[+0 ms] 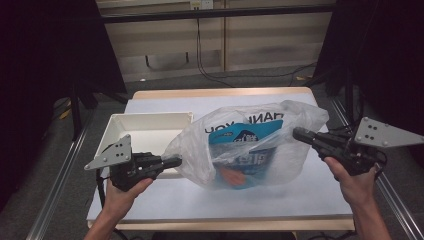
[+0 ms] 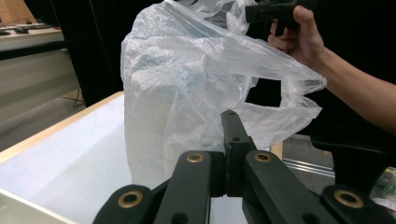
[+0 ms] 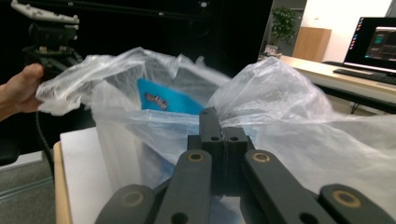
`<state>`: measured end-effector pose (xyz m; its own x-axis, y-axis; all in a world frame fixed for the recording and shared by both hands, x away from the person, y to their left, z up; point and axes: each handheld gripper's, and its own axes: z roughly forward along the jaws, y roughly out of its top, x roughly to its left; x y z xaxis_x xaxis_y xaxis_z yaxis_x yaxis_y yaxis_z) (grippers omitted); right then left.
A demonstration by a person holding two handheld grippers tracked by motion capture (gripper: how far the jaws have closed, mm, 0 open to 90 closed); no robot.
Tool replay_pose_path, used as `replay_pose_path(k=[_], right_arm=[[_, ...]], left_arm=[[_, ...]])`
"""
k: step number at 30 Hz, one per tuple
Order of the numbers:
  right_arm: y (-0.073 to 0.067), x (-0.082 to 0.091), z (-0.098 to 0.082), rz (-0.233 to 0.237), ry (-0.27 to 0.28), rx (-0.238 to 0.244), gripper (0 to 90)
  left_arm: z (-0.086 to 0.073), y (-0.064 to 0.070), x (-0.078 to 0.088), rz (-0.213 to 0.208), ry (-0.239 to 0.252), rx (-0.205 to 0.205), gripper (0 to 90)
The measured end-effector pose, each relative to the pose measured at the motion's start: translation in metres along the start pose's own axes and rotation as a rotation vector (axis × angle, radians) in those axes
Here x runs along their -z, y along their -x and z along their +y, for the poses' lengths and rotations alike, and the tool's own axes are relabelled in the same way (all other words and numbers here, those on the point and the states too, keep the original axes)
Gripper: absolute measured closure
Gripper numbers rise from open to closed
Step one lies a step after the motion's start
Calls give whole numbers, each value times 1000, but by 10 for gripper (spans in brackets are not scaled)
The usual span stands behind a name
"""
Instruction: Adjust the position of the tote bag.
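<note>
Thin, limp and slippery, the plastic bag holding a blue packet hangs over the desk, each handle pinched in the left gripper and right gripper.

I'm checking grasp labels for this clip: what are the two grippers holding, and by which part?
Both hold the plastic bag: the left gripper is shut on its left handle edge, the right gripper on its right.
</note>
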<state>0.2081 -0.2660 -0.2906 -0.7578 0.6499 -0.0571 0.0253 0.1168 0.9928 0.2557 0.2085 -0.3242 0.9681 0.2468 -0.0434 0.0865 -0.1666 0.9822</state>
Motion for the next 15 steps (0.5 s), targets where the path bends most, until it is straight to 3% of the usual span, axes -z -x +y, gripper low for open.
replay_pose_path(k=[11,15], right_arm=[[22,6,34,-55,79,13,900],[27,10,41,-106,133,0,900]], left_arm=[[2,-9,-3,16,3,26,900],[-1,-13,-1,29,5,43,900]])
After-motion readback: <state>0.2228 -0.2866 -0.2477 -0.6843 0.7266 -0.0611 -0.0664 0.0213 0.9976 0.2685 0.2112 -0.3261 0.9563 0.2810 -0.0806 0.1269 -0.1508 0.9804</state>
